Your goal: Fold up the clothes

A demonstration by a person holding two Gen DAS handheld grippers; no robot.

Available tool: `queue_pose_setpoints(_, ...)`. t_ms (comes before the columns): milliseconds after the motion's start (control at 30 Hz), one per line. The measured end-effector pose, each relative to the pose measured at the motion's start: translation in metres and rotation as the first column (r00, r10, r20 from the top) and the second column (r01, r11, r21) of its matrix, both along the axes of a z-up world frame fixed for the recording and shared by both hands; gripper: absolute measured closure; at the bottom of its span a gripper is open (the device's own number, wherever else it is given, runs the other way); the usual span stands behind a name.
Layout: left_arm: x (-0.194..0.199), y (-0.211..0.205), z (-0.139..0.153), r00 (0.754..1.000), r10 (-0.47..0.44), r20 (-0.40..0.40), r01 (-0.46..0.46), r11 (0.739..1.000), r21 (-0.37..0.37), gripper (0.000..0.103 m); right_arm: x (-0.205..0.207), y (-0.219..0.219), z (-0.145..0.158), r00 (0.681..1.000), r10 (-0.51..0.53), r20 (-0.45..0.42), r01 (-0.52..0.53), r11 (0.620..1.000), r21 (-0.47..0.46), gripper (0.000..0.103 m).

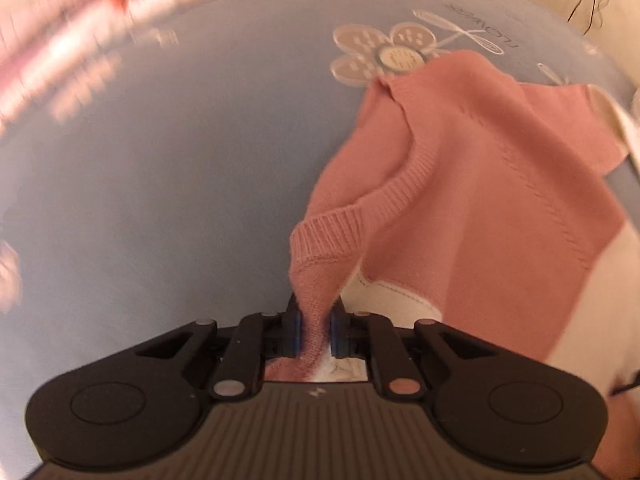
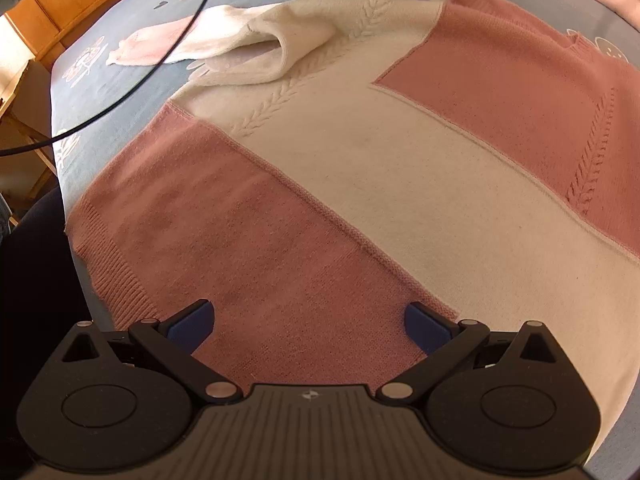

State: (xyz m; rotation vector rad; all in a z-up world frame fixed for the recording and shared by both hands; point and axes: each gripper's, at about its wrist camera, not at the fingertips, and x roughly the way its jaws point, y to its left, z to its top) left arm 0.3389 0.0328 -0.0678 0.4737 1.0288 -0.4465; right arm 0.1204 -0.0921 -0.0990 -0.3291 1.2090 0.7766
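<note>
the left gripper (image 1: pixel 314 330) is pinching a sleeve of the pink and cream knitted sweater (image 2: pixel 360 168) lying on the blue flowered bedsheet (image 1: pixel 160 200). the right gripper (image 2: pixel 308 332) is hanging spread wide over the sweater's hem.

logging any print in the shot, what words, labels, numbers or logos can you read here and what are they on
"FLOWER" is my best reading of the pale lettering printed on the blue bedsheet beside the flower motif; it shows upside down and part blurred, so not certain.
A small white emblem on the left gripper's body, and the same on the right gripper's: a mark, no letters.
The pink and cream sweater: no readable label or text.
</note>
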Motion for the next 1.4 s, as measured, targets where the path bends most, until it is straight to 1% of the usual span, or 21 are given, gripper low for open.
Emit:
queue_pose_setpoints(67, 0.013, 0.002, 0.015, 0.999, 0.035, 0.036, -0.035, 0.999, -0.007, 0.092, 0.001, 0.001, 0.001, 1.000, -0.013, -0.001, 0.013, 1.000, -0.012, 0.002)
queue_pose_setpoints(133, 0.024, -0.002, 0.016, 0.998, 0.037, 0.047, -0.038, 0.999, 0.029, 0.088, 0.003, 0.002, 0.004, 0.999, -0.036, 0.008, 0.036, 0.999, -0.031, 0.004)
queue_pose_setpoints(233, 0.029, -0.015, -0.012, 0.999, 0.017, 0.046, -0.024, 0.986, 0.165, 0.078, 0.005, 0.000, 0.009, 0.997, -0.075, 0.032, 0.077, 0.995, -0.057, 0.004)
queue_pose_setpoints(300, 0.021, -0.021, -0.031, 0.998, 0.017, 0.058, -0.031, 0.968, 0.251, 0.078, 0.007, -0.004, 0.010, 0.995, -0.098, 0.034, 0.100, 0.993, -0.059, 0.004)
queue_pose_setpoints(333, 0.014, -0.024, -0.034, 0.997, 0.001, 0.074, -0.020, 0.968, 0.252, 0.079, 0.008, -0.006, 0.011, 0.994, -0.108, 0.034, 0.110, 0.992, -0.059, 0.004)
queue_pose_setpoints(400, -0.007, -0.023, -0.025, 0.992, -0.026, 0.127, -0.001, 0.977, 0.211, 0.076, 0.008, -0.012, 0.008, 0.992, -0.123, 0.026, 0.124, 0.990, -0.064, 0.004)
queue_pose_setpoints(467, -0.032, -0.025, -0.018, 0.987, -0.117, 0.112, 0.101, 0.985, 0.141, 0.056, 0.007, -0.018, 0.004, 0.990, -0.137, 0.018, 0.138, 0.988, -0.068, 0.004)
queue_pose_setpoints(500, -0.046, -0.027, -0.015, 0.981, -0.168, 0.102, 0.157, 0.982, 0.103, 0.043, 0.007, -0.021, 0.003, 0.990, -0.143, 0.017, 0.144, 0.988, -0.062, 0.003)
queue_pose_setpoints(567, -0.061, -0.028, -0.016, 0.973, -0.229, -0.012, 0.229, 0.973, 0.019, 0.043, 0.006, -0.024, 0.003, 0.989, -0.150, 0.015, 0.151, 0.987, -0.050, 0.003)
queue_pose_setpoints(633, -0.068, -0.023, -0.014, 0.970, -0.233, -0.068, 0.230, 0.972, -0.054, 0.043, 0.007, -0.026, 0.005, 0.987, -0.158, 0.012, 0.159, 0.986, -0.048, 0.004)
queue_pose_setpoints(700, -0.068, -0.014, -0.005, 0.980, -0.194, -0.047, 0.189, 0.977, -0.094, 0.043, 0.008, -0.028, 0.007, 0.984, -0.177, 0.007, 0.177, 0.983, -0.044, 0.004)
queue_pose_setpoints(800, -0.056, 0.010, 0.017, 0.992, -0.115, 0.048, 0.121, 0.984, -0.130, 0.043, 0.008, -0.027, 0.005, 0.986, -0.167, 0.008, 0.167, 0.985, -0.050, 0.003)
queue_pose_setpoints(867, -0.031, 0.033, 0.028, 0.996, -0.014, 0.091, 0.026, 0.991, -0.130, 0.044, 0.006, -0.026, 0.004, 0.988, -0.151, 0.015, 0.152, 0.987, -0.057, 0.003)
queue_pose_setpoints(933, 0.000, 0.062, 0.032, 0.990, 0.108, 0.090, -0.092, 0.983, -0.160, 0.049, 0.005, -0.024, 0.003, 0.989, -0.147, 0.019, 0.148, 0.987, -0.061, 0.002)
queue_pose_setpoints(1000, 0.030, 0.091, 0.025, 0.974, 0.224, 0.012, -0.218, 0.958, -0.186, 0.054, 0.005, -0.024, 0.003, 0.988, -0.151, 0.019, 0.152, 0.987, -0.059, 0.001)
queue_pose_setpoints(1067, 0.048, 0.107, 0.011, 0.961, 0.267, -0.072, -0.276, 0.942, -0.191, 0.058, 0.006, -0.024, 0.002, 0.987, -0.160, 0.016, 0.161, 0.986, -0.053, 0.000)
queue_pose_setpoints(1100, 0.056, 0.113, 0.005, 0.953, 0.283, -0.112, -0.300, 0.935, -0.191, 0.058, 0.005, -0.024, 0.002, 0.987, -0.161, 0.016, 0.162, 0.985, -0.054, 0.000)
queue_pose_setpoints(1167, 0.064, 0.120, -0.007, 0.944, 0.268, -0.194, -0.311, 0.919, -0.241, 0.058, 0.004, -0.023, 0.002, 0.987, -0.156, 0.022, 0.157, 0.986, -0.059, 0.000)
queue_pose_setpoints(1233, 0.065, 0.124, -0.016, 0.926, 0.249, -0.284, -0.331, 0.896, -0.295, 0.058, 0.003, -0.022, 0.002, 0.988, -0.150, 0.029, 0.152, 0.986, -0.062, 0.000)
queue_pose_setpoints(1267, 0.067, 0.124, -0.021, 0.921, 0.241, -0.306, -0.334, 0.894, -0.299, 0.058, 0.003, -0.022, 0.002, 0.988, -0.148, 0.030, 0.150, 0.987, -0.063, 0.000)
queue_pose_setpoints(1400, 0.071, 0.120, -0.033, 0.906, 0.243, -0.347, -0.340, 0.905, -0.255, 0.059, 0.004, -0.023, 0.002, 0.989, -0.146, 0.026, 0.147, 0.987, -0.058, 0.000)
